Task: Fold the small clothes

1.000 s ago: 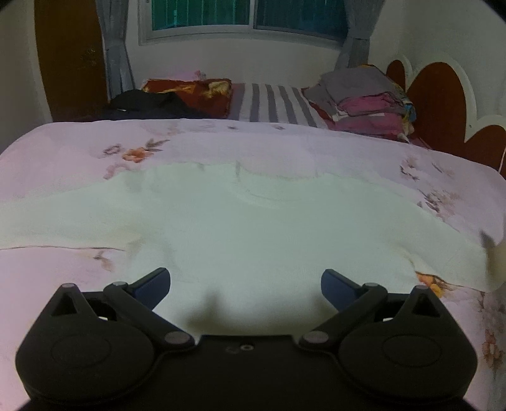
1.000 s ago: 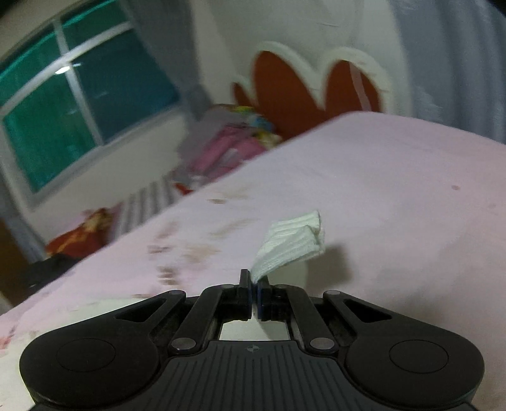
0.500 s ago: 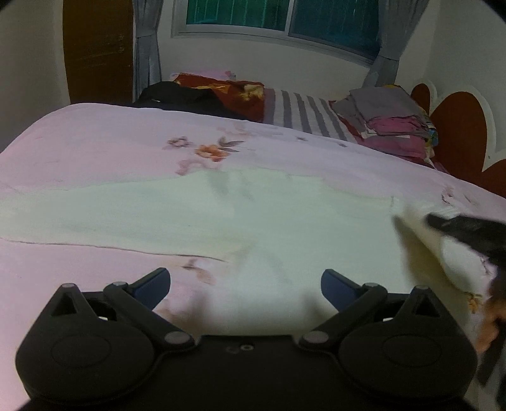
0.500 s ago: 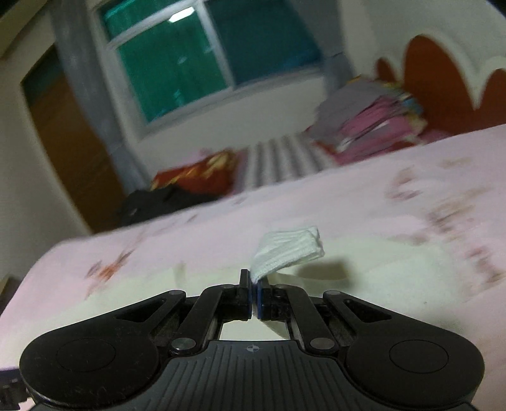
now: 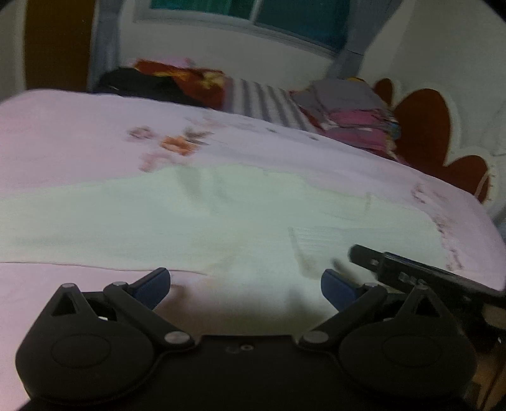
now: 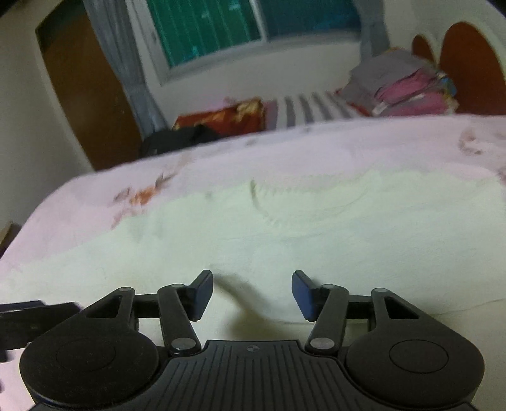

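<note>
Pink bedsheet [image 5: 79, 132]; cream garment [image 6: 284, 240] flat, borders bare.

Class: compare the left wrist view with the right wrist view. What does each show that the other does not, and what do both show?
Only the left wrist view shows the left gripper open from behind, its fingers apart, with the right gripper entering at the right edge.

Only the right wrist view shows the right gripper from behind, open, jaws just opened, nothing between them.

Both show the pale garment spread on the pink bedsheet, the window, the clothes pile and the headboard.
</note>
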Tool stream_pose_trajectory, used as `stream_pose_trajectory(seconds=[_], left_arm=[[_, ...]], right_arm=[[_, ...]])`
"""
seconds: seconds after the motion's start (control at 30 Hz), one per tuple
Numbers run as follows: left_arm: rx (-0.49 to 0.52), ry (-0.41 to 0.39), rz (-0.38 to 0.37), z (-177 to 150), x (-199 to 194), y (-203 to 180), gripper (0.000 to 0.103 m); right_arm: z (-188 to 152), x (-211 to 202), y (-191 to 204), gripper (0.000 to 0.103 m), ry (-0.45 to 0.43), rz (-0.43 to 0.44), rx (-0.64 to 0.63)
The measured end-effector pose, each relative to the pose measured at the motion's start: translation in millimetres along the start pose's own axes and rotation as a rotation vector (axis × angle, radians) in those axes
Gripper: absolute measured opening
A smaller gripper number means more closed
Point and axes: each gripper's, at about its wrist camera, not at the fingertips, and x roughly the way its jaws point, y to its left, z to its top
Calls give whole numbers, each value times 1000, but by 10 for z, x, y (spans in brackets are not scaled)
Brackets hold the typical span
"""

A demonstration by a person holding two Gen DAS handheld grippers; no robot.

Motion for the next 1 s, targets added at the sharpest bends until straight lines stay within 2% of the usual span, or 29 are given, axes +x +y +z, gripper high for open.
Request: stream_pose_trajectory(seconds=[0.2, 0.23, 0.27, 0.33, 0.37, 0.43, 0.6, 0.63, 0.7, 0.73, 0.83, 1.0], left_arm=[[-27, 69, -125, -1, 439, -297, 100], [-19, 66, -130, -15, 507, -354, 95], [-13, 64, -127, -31, 558, -393, 73], [-10, 99, -121, -43, 728, -462, 41], [-28, 123, -117, -50, 811, -464, 36], [-57, 132, -112, -70, 918, -467, 34], [-84, 94, -82, -5, 1023, -565, 40], [-88, 86, -84, 11, 1042, -588, 37], [-101, 71, -73, 39, 1080, -614, 21], [-108, 65, -66, 56, 1084, -629, 5], [-131, 6, -78, 139, 946, -639, 5], [-89, -128, -123, 470, 539, -698, 5]], right_arm=[[-69, -504, -431, 55, -51, -201, -56], [-97, -555, -503, 55, -56, -226, -61], [-123, -594, -573, 55, -56, -251, -65], [-168, -662, -740, 55, -59, -280, -62], [-191, -682, -822, 55, -60, -287, -54], [-253, -703, -987, 55, -59, -303, -39], [-358, -719, -1315, 55, -45, -336, 10], [-370, -713, -1376, 55, -39, -341, 18], [-380, -727, -1463, 55, -37, -353, 27], [-376, -711, -1490, 55, -33, -360, 26], [-381, -684, -1573, 55, -25, -373, 32], [-372, -629, -1664, 55, -14, -368, 53]])
